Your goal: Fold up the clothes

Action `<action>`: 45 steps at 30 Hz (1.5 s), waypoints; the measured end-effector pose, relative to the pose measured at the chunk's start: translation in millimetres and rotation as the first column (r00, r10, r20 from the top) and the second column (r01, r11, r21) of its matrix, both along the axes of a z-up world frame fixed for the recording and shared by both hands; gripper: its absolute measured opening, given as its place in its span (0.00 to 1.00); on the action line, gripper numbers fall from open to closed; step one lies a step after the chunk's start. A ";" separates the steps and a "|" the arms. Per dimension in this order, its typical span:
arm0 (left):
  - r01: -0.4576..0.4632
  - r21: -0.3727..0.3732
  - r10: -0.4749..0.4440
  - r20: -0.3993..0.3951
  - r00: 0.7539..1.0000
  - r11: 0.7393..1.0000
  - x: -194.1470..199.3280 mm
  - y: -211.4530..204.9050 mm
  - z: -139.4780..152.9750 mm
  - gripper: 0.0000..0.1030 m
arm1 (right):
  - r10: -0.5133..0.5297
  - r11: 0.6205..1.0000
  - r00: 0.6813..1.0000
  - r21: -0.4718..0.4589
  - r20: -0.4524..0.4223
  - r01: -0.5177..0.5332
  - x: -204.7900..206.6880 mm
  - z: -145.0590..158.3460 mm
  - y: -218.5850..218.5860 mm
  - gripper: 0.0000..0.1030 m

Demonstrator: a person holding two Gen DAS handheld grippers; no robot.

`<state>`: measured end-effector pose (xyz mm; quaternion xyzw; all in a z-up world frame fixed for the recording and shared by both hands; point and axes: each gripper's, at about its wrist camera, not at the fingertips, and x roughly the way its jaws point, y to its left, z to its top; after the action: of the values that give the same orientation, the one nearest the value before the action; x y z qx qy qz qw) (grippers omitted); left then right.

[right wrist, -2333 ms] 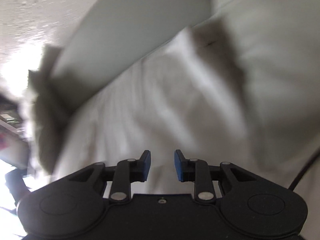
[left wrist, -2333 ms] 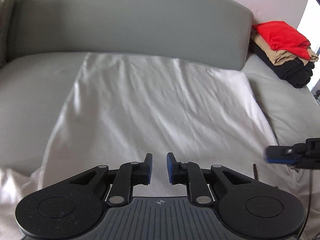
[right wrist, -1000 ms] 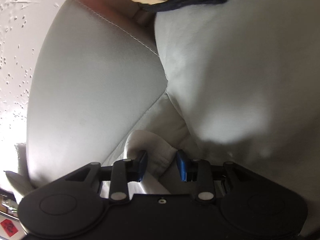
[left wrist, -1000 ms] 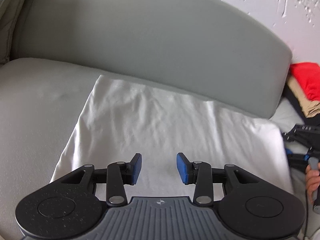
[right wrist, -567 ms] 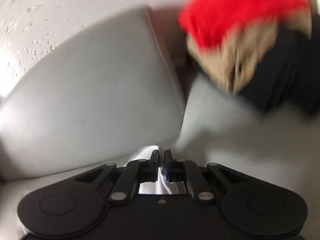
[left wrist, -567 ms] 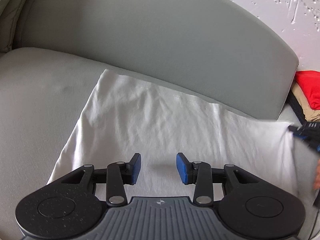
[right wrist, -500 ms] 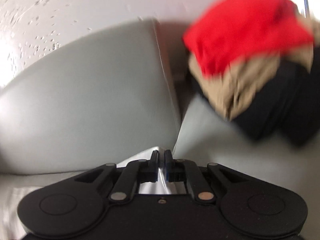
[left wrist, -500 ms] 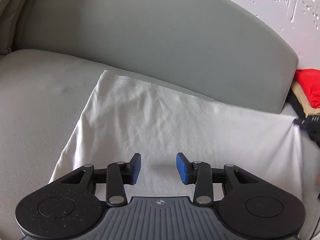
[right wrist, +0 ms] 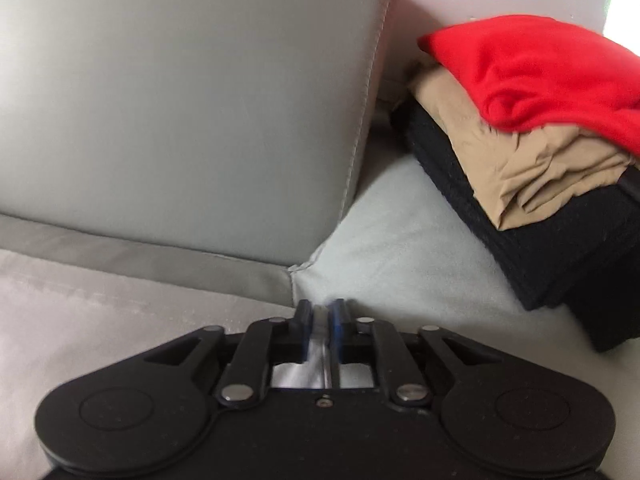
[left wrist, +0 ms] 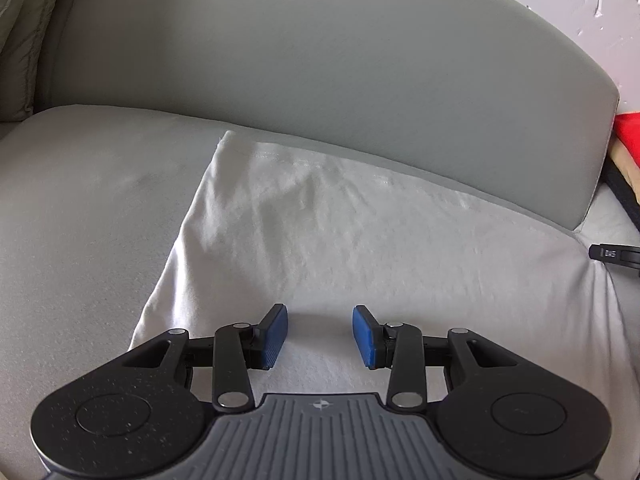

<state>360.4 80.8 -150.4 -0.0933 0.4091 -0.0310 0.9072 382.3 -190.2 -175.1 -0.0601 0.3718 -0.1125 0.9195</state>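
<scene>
A white garment [left wrist: 360,240] lies spread flat on the grey sofa seat [left wrist: 80,208], its far edge along the backrest. My left gripper [left wrist: 320,336] is open and empty, low over the garment's near part. My right gripper [right wrist: 320,320] is shut on the garment's far right corner, with white cloth [right wrist: 316,364] pinched between the blue pads. The tip of the right gripper [left wrist: 612,254] shows at the right edge of the left wrist view, at that corner.
A folded stack with a red top [right wrist: 540,64], a tan piece [right wrist: 520,168] and black clothes [right wrist: 560,256] sits on the seat at the right. The grey backrest [left wrist: 320,80] stands behind the garment. A grey cushion [left wrist: 20,40] is at far left.
My right gripper closed on the garment's far right corner and pulled it rightward and down toward the seat. The left gripper stayed open and moved slightly closer over the cloth.
</scene>
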 end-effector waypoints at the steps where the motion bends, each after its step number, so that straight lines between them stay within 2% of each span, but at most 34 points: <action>1: 0.003 -0.006 -0.003 0.012 1.000 1.000 -1.9 1.8 5.0 0.35 | -0.008 0.999 1.000 0.041 0.012 0.008 -6.2 8.5 -5.0 0.20; 4: 0.023 -0.025 -0.022 0.053 0.998 0.999 -9.8 8.3 22.9 0.35 | -0.054 0.970 0.995 0.241 0.079 0.033 -34.2 42.0 -36.5 0.28; 6: 0.051 -0.039 -0.048 0.082 0.996 0.998 -17.7 13.4 36.2 0.35 | -0.061 0.926 0.993 0.377 0.104 0.017 -69.8 59.8 -46.6 0.29; 8: 0.079 -0.034 -0.076 0.102 0.992 0.996 -25.6 16.8 44.1 0.34 | -0.037 0.884 0.993 0.467 0.109 -0.019 -98.0 65.6 -52.7 0.28; 9: 0.082 -0.013 -0.080 0.101 0.992 0.997 -28.4 17.1 44.3 0.30 | -0.012 0.864 0.995 0.501 0.104 -0.042 -108.3 64.3 -55.4 0.28; 10: 0.076 0.017 -0.077 0.092 0.993 0.997 -30.4 16.7 42.6 0.25 | 0.016 0.841 0.996 0.537 0.089 -0.062 -108.8 60.5 -59.9 0.23; 11: 0.068 0.051 -0.072 0.067 0.995 0.996 -30.2 15.9 37.7 0.19 | 0.048 0.814 0.997 0.576 0.065 -0.077 -98.6 54.1 -66.3 0.15; 12: 0.060 0.088 -0.063 0.030 0.998 0.994 -28.6 14.9 30.7 0.11 | 0.072 0.786 0.997 0.613 0.039 -0.081 -92.5 43.4 -68.9 0.12; 13: 0.055 0.114 -0.054 -0.010 0.998 0.992 -26.8 15.2 23.5 0.07 | 0.082 0.757 0.997 0.650 0.004 -0.064 -91.4 28.5 -67.2 0.12; 15: 0.045 0.159 -0.031 -0.093 0.995 0.986 -23.2 18.2 9.0 0.05 | 0.095 0.690 0.992 0.723 -0.079 -0.009 -90.8 0.2 -63.8 0.12; 16: 0.035 0.197 -0.009 -0.129 0.992 0.980 -21.9 20.8 2.3 0.05 | 0.089 0.680 0.991 0.733 -0.101 0.013 -92.4 -9.4 -64.5 0.11; 17: 0.022 0.243 0.015 -0.149 0.989 0.970 -21.5 23.6 -2.7 0.07 | 0.066 0.695 0.993 0.719 -0.101 0.027 -95.9 -14.1 -67.9 0.00; 18: 0.009 0.293 0.037 -0.151 0.988 0.956 -22.1 24.9 -4.0 0.10 | 0.042 0.709 0.994 0.704 -0.101 0.041 -99.5 -18.8 -71.3 0.00; 19: -0.004 0.342 0.057 -0.145 0.988 0.940 -23.1 25.2 -3.7 0.10 | 0.003 0.748 0.996 0.662 -0.093 0.059 -108.2 -18.2 -73.9 0.00; 20: -0.017 0.390 0.077 -0.139 0.987 0.920 -24.1 25.5 -3.4 0.09 | -0.052 0.814 0.995 0.573 -0.085 0.092 -119.7 -13.4 -75.7 0.00; 21: -0.026 0.448 0.094 -0.131 0.987 0.894 -25.3 24.6 -4.6 0.09 | -0.085 0.863 0.993 0.491 -0.087 0.117 -125.8 -13.0 -78.6 0.00; 23: -0.029 0.533 0.110 -0.121 0.986 0.845 -26.7 22.7 -9.5 0.09 | -0.088 0.894 0.992 0.432 -0.085 0.117 -133.4 -9.7 -77.2 0.00; 24: -0.033 0.555 0.117 -0.117 0.986 0.831 -27.6 23.8 -10.2 0.09 | -0.088 0.904 0.993 0.411 -0.082 0.114 -137.3 -6.7 -74.7 0.00; 25: -0.044 0.556 0.126 -0.111 0.986 0.830 -29.4 27.6 -8.2 0.09 | -0.087 0.914 0.993 0.390 -0.080 0.112 -141.1 -3.7 -72.2 0.00; 28: -0.101 0.490 0.156 -0.072 0.985 0.866 -43.1 46.6 13.8 0.09 | -0.090 0.935 0.994 0.338 -0.067 0.107 -155.2 8.5 -65.7 0.03; 29: -0.113 0.456 0.145 -0.036 0.989 0.883 -53.1 52.3 26.6 0.09 | -0.095 0.929 0.994 0.354 -0.045 0.105 -166.0 19.3 -67.1 0.04; 31: -0.123 0.383 0.111 0.053 0.992 0.915 -79.2 63.1 55.6 0.09 | -0.090 0.908 0.996 0.412 0.017 0.075 -190.9 43.1 -72.6 0.04; 33: -0.100 0.293 0.063 0.131 0.989 0.951 -109.2 71.2 77.2 0.16 | -0.073 0.882 0.993 0.471 0.090 0.022 -213.1 63.0 -73.9 0.05; 34: -0.082 0.246 0.040 0.169 0.985 0.966 -124.7 75.0 87.1 0.16 | -0.062 0.868 0.991 0.496 0.121 -0.006 -224.1 73.3 -75.4 0.06; 36: -0.028 0.147 -0.002 0.203 0.979 0.989 -148.1 81.9 96.8 0.16 | -0.036 0.842 0.985 0.535 0.168 -0.061 -243.4 93.7 -80.2 0.12; 38: 0.027 0.066 -0.041 0.209 0.977 0.997 -158.8 83.4 97.9 0.16 | -0.022 0.814 0.982 0.574 0.190 -0.092 -253.5 107.8 -84.3 0.25; 41: 0.104 0.001 -0.102 0.218 0.971 0.995 -160.9 82.8 100.0 0.16 | -0.034 0.758 0.982 0.645 0.187 -0.097 -258.5 111.9 -93.0 0.26; 42: 0.125 -0.017 -0.118 0.214 0.970 0.992 -158.1 84.2 98.5 0.21 | -0.036 0.742 0.983 0.664 0.178 -0.093 -256.4 108.4 -95.6 0.28; 44: 0.119 -0.027 -0.114 0.159 0.981 0.993 -152.3 80.5 87.5 0.26 | -0.023 0.718 0.993 0.692 0.118 -0.066 -243.0 91.3 -98.7 0.31; 45: 0.099 -0.012 -0.097 0.115 0.989 0.995 -150.8 72.1 78.2 0.26 | -0.005 0.708 0.997 0.705 0.078 -0.051 -233.7 78.5 -100.5 0.31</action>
<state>209.5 152.9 -72.2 -0.0790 0.3604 -0.0846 0.9256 148.6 -290.7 -96.7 0.2954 0.3513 0.0474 0.8872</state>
